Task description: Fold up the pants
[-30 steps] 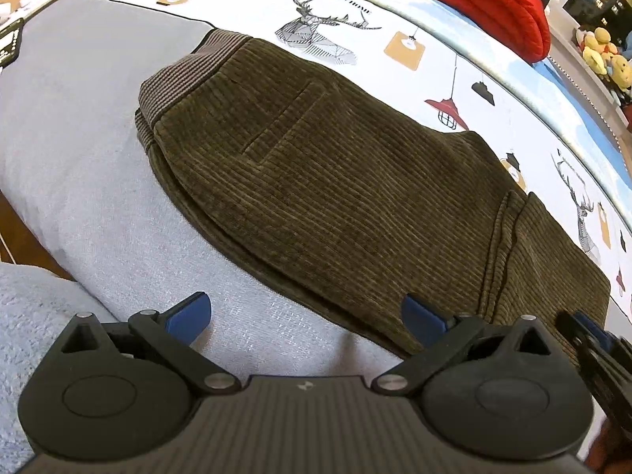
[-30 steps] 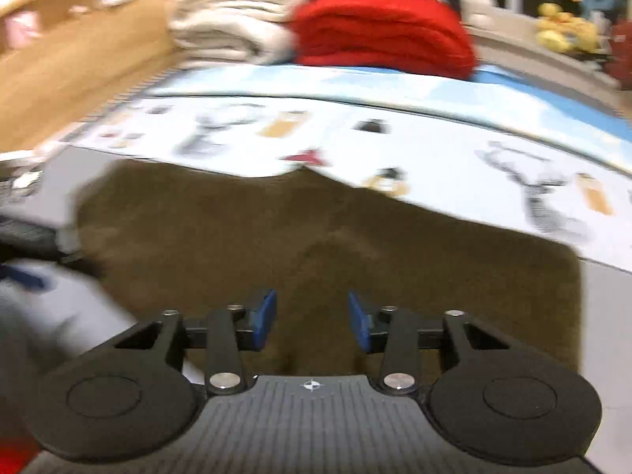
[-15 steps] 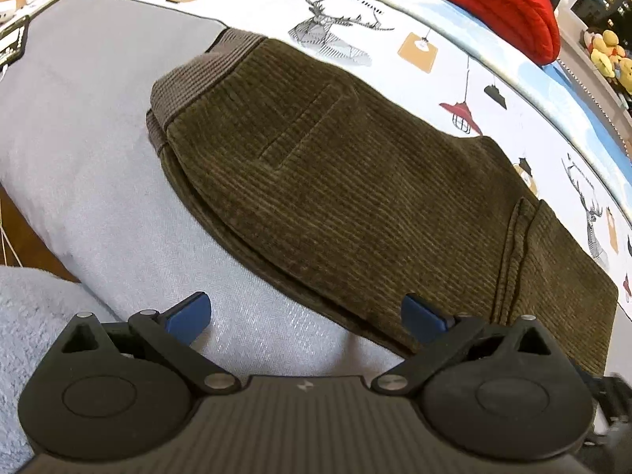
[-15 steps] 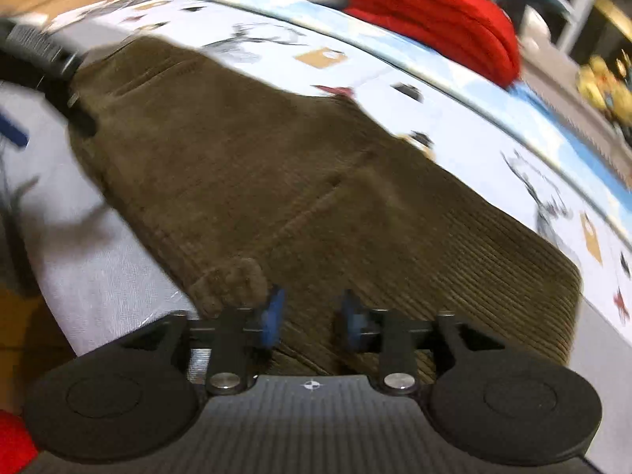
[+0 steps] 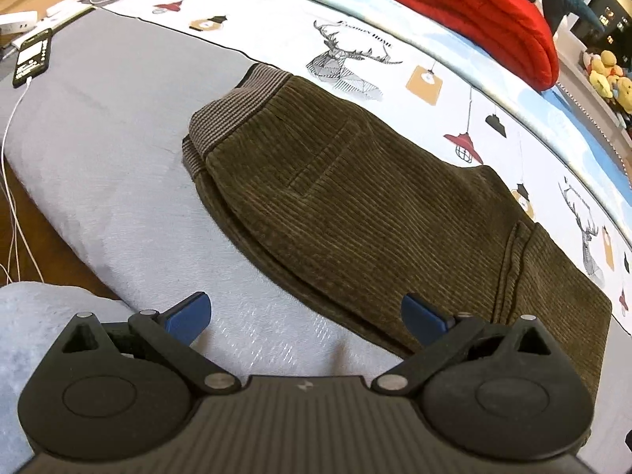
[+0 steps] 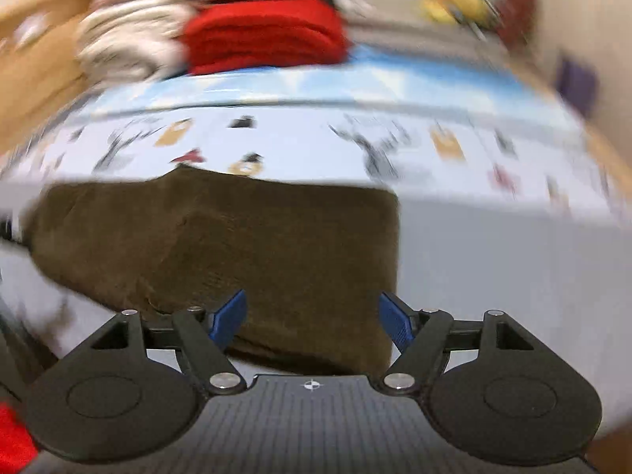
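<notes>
The brown corduroy pants (image 5: pixel 367 213) lie folded flat on a grey sheet (image 5: pixel 110 150), filling the middle of the left wrist view from the ribbed waistband at centre left down to the lower right edge. The left gripper (image 5: pixel 306 316) sits at the bottom of that frame with its blue fingers (image 5: pixel 189 312) spread wide and nothing between them; the right-hand finger lies over the near edge of the pants, the left-hand one over bare sheet.

In the blurred right wrist view the pants (image 6: pixel 237 245) fill the centre. The right gripper (image 6: pixel 312 322) has just been opening; its fingers stand apart over the cloth's near edge and seem to grip nothing.

Beyond the pants runs a white printed cover (image 5: pixel 395 59), with a red blanket (image 5: pixel 486 12) at the upper right and a phone (image 5: pixel 33 57) at the upper left.
</notes>
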Demonstrator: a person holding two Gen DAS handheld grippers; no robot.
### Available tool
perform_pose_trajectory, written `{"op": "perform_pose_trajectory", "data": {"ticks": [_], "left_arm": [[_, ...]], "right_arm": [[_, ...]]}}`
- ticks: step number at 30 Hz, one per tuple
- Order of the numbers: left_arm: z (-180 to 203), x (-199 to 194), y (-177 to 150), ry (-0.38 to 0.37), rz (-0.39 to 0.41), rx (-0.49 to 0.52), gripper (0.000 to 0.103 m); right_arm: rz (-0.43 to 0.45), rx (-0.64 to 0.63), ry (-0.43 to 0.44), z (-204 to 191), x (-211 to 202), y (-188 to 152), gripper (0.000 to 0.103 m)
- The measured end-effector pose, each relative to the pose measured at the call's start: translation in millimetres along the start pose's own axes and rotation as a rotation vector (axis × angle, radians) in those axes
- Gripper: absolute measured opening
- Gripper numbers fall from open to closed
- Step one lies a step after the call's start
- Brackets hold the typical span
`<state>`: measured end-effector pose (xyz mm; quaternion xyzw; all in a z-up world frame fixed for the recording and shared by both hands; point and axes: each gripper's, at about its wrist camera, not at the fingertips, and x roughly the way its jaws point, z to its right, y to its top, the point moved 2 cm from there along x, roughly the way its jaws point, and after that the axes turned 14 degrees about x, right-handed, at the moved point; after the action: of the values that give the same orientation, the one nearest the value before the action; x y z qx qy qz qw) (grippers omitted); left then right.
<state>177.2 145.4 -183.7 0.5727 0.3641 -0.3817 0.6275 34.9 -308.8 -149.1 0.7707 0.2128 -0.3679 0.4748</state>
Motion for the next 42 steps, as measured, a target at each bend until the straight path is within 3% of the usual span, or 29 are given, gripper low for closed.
{"op": "perform_pose_trajectory", "data": {"ticks": [7,14,28,35,42], "left_arm": [[3,-7,-13,0.000,0.028,0.052,0.103],[-2,0,-16,0.005,0.051,0.062,0.103],[-16,18,-9,-0.024,0.024,0.021,0.103],[-25,36,-1,-0.038,-0.013,-0.043,0.103],[-58,58,12,-0.061,-0.037,-0.262,0.103]], "right_arm": [[-0.057,0.179,-0.011,21,18,-8,0.076],[-0.090,0.081,-0.027,0,22,-14,0.078],[-0.102,0.144,-0.069,7,30,-9,0.078],[-0.108,0.152,-0.091,7,33,-9,0.078],[-0.112,0.162,-0.118,10,37,-7,0.078]]}}
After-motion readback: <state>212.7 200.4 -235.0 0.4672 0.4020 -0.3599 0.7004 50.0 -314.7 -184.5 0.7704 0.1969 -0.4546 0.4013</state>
